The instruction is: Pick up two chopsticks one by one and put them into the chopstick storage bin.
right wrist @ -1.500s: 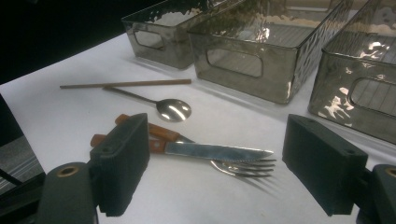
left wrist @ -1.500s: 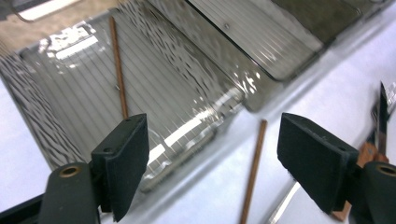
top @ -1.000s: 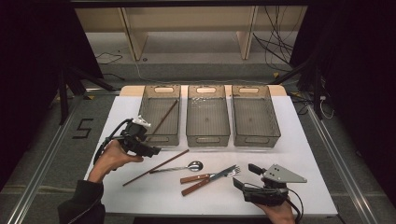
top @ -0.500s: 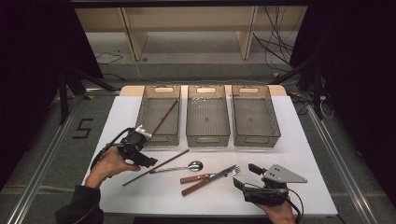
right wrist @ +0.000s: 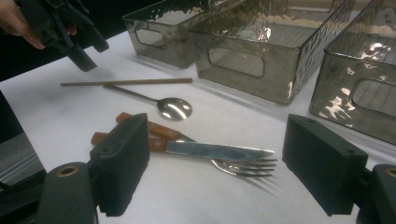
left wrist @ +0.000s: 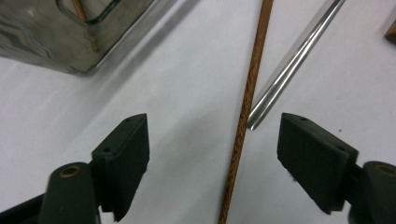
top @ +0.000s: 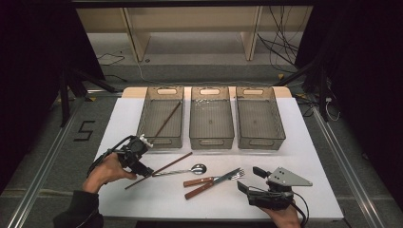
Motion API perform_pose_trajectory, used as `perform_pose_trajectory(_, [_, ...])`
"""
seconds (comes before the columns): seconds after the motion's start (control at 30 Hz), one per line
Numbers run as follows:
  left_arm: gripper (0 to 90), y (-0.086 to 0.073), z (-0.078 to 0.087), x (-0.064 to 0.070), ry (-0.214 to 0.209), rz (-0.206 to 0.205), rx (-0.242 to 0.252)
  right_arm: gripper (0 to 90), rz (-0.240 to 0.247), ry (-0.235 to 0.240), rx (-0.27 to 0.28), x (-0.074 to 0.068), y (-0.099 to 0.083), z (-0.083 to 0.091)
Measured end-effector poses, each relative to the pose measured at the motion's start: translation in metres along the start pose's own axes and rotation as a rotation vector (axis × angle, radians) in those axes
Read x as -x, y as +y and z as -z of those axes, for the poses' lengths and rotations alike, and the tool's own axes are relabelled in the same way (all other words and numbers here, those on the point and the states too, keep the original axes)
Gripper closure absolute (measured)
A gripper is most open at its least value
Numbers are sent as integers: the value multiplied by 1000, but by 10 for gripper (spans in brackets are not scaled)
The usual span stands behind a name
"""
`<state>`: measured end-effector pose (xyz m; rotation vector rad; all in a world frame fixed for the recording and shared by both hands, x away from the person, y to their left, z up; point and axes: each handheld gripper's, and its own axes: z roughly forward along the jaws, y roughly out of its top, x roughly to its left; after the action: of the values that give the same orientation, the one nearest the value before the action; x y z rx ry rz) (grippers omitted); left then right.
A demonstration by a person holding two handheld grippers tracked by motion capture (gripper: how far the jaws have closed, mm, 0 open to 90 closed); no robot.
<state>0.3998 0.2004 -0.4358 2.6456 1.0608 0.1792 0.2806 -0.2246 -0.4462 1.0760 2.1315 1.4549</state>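
While the left gripper (top: 142,168) is hovering near the worktop's (top: 309,156) front left corner, its fingers (left wrist: 123,154) are standing wide apart over the loose chopstick (left wrist: 245,112), not touching it. That chopstick is lying on the worktop just in front of the left bin (top: 161,118), beside the spoon (top: 183,170). Near the front right corner, the right gripper (top: 252,179) is resting with fingers (right wrist: 119,163) spread, facing the knife (right wrist: 205,149) and fork (right wrist: 243,167).

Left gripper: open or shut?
Open: the left gripper has its jaws spread wide, with the chopstick lying between them, untouched.
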Motion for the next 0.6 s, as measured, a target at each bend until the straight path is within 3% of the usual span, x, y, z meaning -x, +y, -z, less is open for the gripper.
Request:
perform_pose_trajectory(0.4, [452,-2,-7,5,-41,-41,-70,238,4,-1,1,0,0,0])
perform_pose_trajectory(0.6, [563,-2,-13,5,-60,-55,-76,238,5,0,0,0,0,0])
